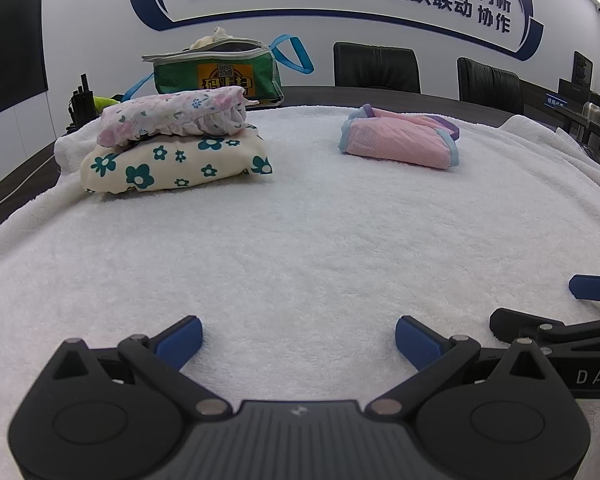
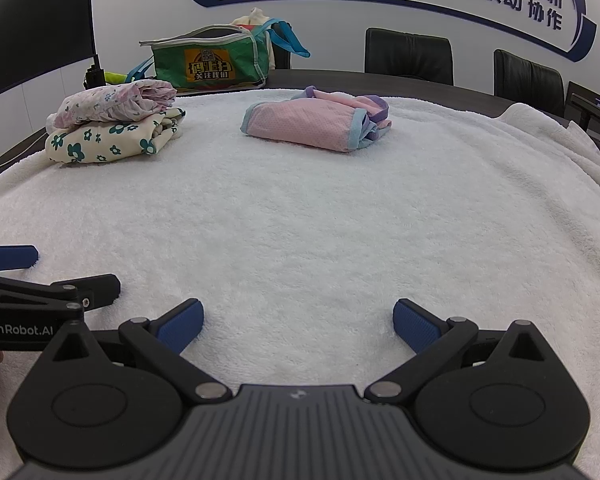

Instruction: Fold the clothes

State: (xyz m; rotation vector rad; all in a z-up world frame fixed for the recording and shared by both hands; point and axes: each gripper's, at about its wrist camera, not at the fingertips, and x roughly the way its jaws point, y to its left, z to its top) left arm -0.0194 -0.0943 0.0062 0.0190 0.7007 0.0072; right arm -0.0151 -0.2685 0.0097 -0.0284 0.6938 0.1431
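Your left gripper and right gripper hover low over the near edge of the white towel that covers the table, side by side, each with its blue pads spread wide apart and nothing between them. In the left wrist view the right gripper pokes in from the right edge; in the right wrist view the left one shows at the left edge, so the two sit just beside each other.

Ahead of you lies a broad stretch of bare towel, open room for spreading a garment with no clutter in the way.

Toward the far left corner, a folded pink floral garment rests on top of a folded cream garment with teal flowers, a stack that reads as finished work set aside to keep the middle free. Toward the far edge, right of centre, a pink garment with blue and purple trim lies folded on its own, well apart from the stack.

Beyond the towel's far edge, on the dark tabletop, stands a green zip bag with blue straps, open, pale cloth showing at its mouth; it is likely your source for further items. Black chairs line the wall behind.
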